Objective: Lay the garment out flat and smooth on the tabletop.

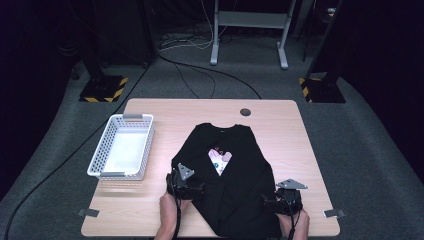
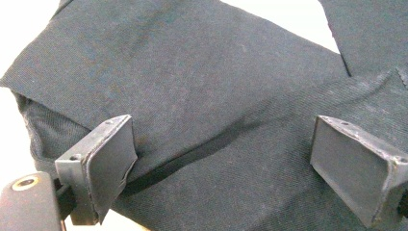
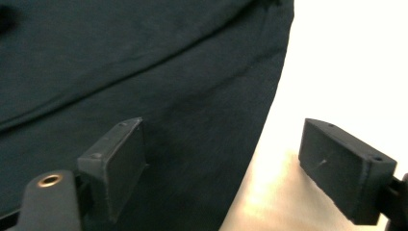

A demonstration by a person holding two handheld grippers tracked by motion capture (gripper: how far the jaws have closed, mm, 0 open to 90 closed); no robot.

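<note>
Shirt: black shirt [image 1: 230, 175] lies flat, lower centre of frame.
My left gripper [image 1: 192, 189]: jaws wide, holding nothing, over folded sleeve.
My right gripper [image 1: 274, 202]: jaws wide, empty, astride shirt's edge.
Basket: white basket [image 1: 123, 146] at left, well apart.

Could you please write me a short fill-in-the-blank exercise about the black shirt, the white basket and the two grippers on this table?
1. The black fabric shirt with a pale chest print lies on the light ____ table.
2. The white perforated plastic basket stands to the shirt's ____ in the high view.
3. The jaws of the left gripper stand ____ over the cloth.
4. The right gripper straddles the shirt's ____.

Missing words: wooden; left; open; edge
</note>
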